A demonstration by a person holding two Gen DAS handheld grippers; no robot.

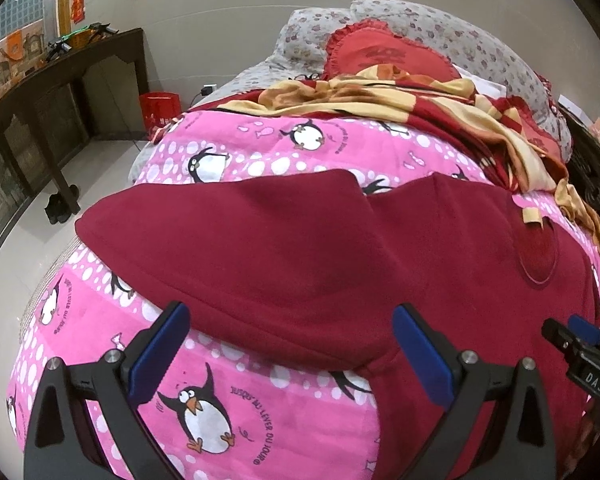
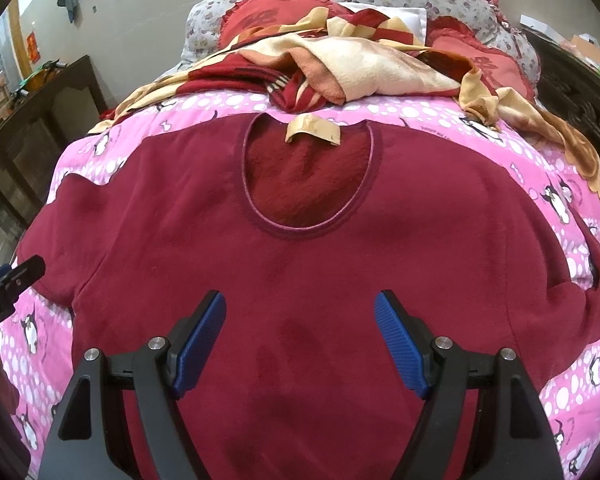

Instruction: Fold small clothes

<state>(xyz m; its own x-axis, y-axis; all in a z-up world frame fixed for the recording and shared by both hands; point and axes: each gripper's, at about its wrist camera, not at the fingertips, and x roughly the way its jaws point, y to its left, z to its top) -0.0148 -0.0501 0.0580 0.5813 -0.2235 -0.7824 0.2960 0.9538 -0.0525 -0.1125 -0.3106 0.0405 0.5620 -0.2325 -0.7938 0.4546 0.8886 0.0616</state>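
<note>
Hand-held gripper units, both inspected. The right hand-held gripper (image 2: 300, 338) hangs over the chest of the maroon fleece top (image 2: 308, 264), jaws spread wide, blue pads clear of the cloth and holding nothing. The left hand-held gripper (image 1: 290, 354) is likewise wide open and empty, poised at the near edge of the left sleeve (image 1: 236, 240), which lies stretched out sideways over the bed.

The top lies face up and mostly flat on the pink penguin quilt (image 2: 576, 392), round neckline (image 2: 308, 184) toward the pillows, tan label (image 2: 312, 130) showing inside the collar. A rumpled red-and-cream blanket (image 2: 364, 64) sits just beyond the collar, apart from it.

Handling judgement: the garment appears soft, thick and light, with no stiffness; it should drape and sag once lifted, and the fleece nap is likely to cling to the quilt rather than slide. Pinching near a cuff, shoulder seam or hem would probably give the firmest hold, as a single layer mid-panel may bunch.

Pose: both tools point forward along the bed, tilted downward, the left one set left of the right, well apart.
</note>
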